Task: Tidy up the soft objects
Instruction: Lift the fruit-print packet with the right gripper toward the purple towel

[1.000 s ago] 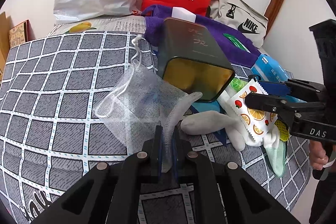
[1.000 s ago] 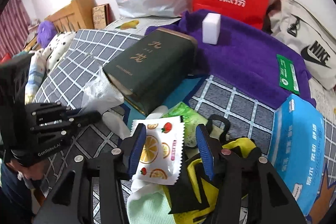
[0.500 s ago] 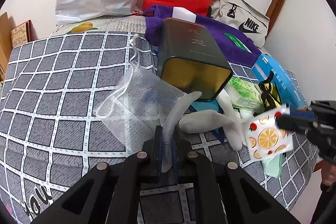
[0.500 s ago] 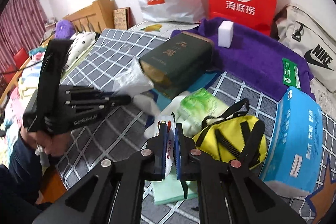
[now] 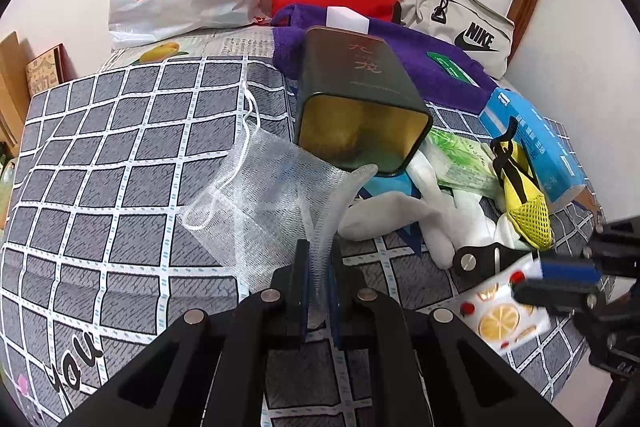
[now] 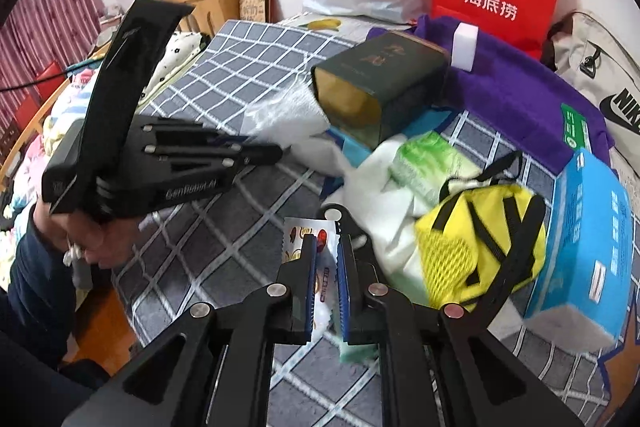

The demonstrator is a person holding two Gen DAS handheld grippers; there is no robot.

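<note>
Grey-checked bed (image 5: 120, 195) carries a green tin (image 5: 360, 95) lying on its side, mouth open, toward the far edge. Left tongs (image 5: 318, 263) pinch the white mesh bag (image 5: 260, 203) spread mid-bed before the tin; right tongs (image 6: 326, 267) clamp the fruit-print packet (image 6: 298, 239) near the bed's right edge.

Both grippers are matte black with round silver screw heads on the arms; the left gripper (image 6: 276, 155) carries pale "GenRobot.AI" lettering. The right gripper (image 6: 325, 259) has blue ridged finger pads (image 6: 309, 291); the person's left hand (image 6: 86, 241) is bare-skinned, below a dark navy sleeve (image 6: 28, 291).
</note>
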